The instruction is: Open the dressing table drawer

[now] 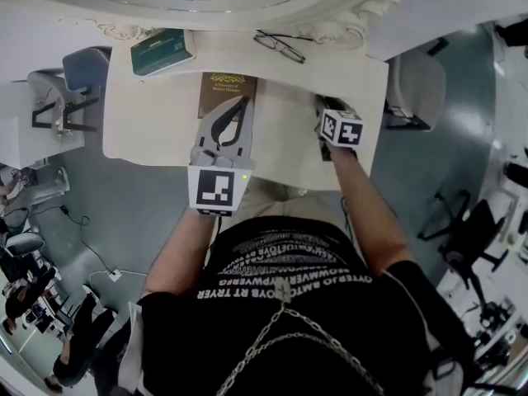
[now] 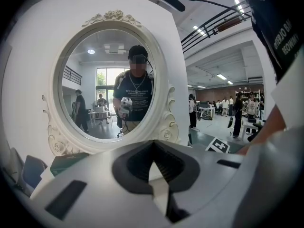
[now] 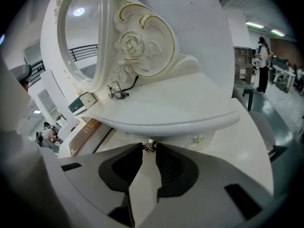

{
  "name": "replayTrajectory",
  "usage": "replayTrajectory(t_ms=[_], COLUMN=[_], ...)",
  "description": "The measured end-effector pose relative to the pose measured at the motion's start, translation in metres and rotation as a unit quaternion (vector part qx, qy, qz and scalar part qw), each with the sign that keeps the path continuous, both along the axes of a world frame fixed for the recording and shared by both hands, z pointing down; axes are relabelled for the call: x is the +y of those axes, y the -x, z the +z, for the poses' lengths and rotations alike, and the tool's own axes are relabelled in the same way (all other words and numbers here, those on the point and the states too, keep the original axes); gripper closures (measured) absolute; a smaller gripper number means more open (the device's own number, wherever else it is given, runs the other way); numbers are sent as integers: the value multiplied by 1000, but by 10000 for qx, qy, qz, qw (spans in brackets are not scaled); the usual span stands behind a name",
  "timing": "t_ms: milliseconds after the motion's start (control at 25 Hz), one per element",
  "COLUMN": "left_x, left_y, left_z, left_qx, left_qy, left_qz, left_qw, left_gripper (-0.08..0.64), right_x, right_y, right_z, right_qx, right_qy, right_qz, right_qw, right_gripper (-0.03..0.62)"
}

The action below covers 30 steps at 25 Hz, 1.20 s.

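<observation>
The white dressing table (image 1: 157,122) has a raised shelf under its oval mirror (image 2: 80,46). Below that shelf sits a small drawer front (image 3: 187,137) with a brass knob (image 3: 150,146), and it looks closed. My right gripper (image 3: 150,147) points down at it, its two fingertips touching the knob from either side; in the head view this gripper (image 1: 322,107) is at the table's right. My left gripper (image 1: 244,101) hovers over a brown book (image 1: 216,85), jaws together and holding nothing. Seen from the left gripper (image 2: 152,148), the mirror reflects the person.
Black glasses (image 1: 279,45) and a green box (image 1: 161,50) lie on the shelf. A white chair (image 1: 412,89) stands to the right of the table and a blue-grey chair (image 1: 82,68) to the left. People and desks fill the hall behind.
</observation>
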<state>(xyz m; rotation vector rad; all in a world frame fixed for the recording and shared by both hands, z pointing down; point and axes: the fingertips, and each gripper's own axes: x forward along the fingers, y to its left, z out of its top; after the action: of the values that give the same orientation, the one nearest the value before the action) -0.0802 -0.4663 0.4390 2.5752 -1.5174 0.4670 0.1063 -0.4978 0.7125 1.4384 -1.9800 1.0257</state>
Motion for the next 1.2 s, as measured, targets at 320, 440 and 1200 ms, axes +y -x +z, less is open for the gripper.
replayTrajectory(t_ms=[320, 440, 1200], left_x=[15, 21, 66], left_y=[2, 6, 22], left_z=[-4, -8, -22], left_qx=[-86, -97, -229], left_qy=[-66, -107, -249], left_qz=[-1, -60, -408], left_qw=[9999, 9999, 9986], left_gripper=[557, 557, 557], right_x=[10, 19, 52], right_y=[2, 3, 12], right_z=[0, 1, -2], right_qx=[182, 180, 189], right_qy=[61, 80, 169], right_qz=[-340, -401, -769], right_qw=[9992, 9990, 9967], right_gripper=[508, 508, 514])
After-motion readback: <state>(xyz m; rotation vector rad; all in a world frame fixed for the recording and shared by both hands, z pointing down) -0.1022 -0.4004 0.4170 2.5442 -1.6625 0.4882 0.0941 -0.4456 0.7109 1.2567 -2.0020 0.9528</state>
